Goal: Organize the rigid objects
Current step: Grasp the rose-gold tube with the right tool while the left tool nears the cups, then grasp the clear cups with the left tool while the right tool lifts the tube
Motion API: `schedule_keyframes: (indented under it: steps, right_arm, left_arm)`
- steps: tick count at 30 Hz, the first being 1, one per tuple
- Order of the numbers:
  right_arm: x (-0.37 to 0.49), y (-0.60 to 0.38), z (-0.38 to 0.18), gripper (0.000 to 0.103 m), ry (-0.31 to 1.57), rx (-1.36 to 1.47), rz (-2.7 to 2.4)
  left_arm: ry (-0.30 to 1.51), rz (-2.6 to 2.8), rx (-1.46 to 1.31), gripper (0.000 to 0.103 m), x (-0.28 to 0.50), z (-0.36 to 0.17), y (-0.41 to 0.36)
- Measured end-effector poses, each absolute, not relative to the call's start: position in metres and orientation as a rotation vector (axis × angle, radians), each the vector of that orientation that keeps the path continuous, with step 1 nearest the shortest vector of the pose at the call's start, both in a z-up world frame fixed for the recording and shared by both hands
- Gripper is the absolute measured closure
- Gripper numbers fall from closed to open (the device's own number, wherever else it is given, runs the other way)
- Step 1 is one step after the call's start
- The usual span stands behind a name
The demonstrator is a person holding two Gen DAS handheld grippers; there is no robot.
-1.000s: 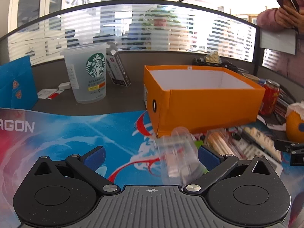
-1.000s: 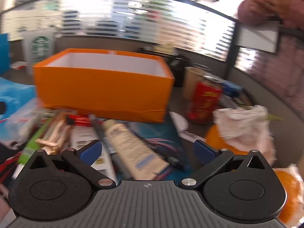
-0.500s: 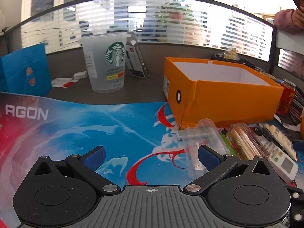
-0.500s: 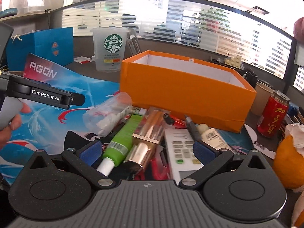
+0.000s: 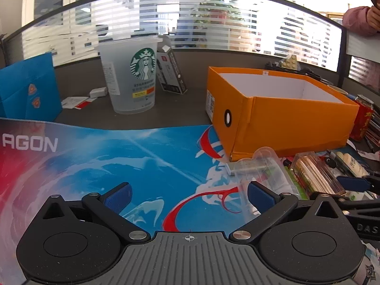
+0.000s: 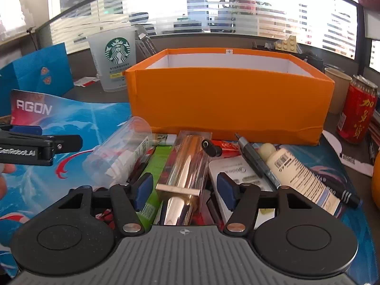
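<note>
Left wrist view: your left gripper (image 5: 188, 193) has its jaws spread, nothing between; orange box (image 5: 285, 123) ahead, right.
Right wrist view: your right gripper (image 6: 184, 190) jaws closing around the gold bottle (image 6: 184, 173), pads apart from it; bottle before the box.

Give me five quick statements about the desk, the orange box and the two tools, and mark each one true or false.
1. The orange box has its lid on. False: it is open on top, its white inside showing.
2. The gold bottle lies between the fingers of the right tool. True; the jaws are closing around it.
3. The left tool grips the clear plastic cup. False: it is open with nothing between its fingers, and the cup stands far behind on the desk.
4. A red can stands right of the box. True.
5. The black marker stands upright. False: it lies flat beside a cream tube.
</note>
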State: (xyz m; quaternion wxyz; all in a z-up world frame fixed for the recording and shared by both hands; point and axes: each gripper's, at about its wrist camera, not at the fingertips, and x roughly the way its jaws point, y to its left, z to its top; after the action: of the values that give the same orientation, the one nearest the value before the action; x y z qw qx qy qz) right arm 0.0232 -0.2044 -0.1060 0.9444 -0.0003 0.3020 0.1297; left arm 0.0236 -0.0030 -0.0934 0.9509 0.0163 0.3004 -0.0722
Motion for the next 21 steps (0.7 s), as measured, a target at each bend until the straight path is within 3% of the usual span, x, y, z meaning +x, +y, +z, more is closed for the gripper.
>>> schedule_keyframes:
  steps: [5, 21]
  right_arm:
    - [0.027, -0.193, -0.108, 0.061, 0.604, -0.083, 0.240]
    - [0.022, -0.214, -0.111, 0.068, 0.675, -0.067, 0.279]
  left_arm:
    - [0.609, -0.168, 0.045, 0.000, 0.026, -0.093, -0.006]
    - [0.582, -0.210, 0.104, 0.000, 0.018, -0.087, -0.031]
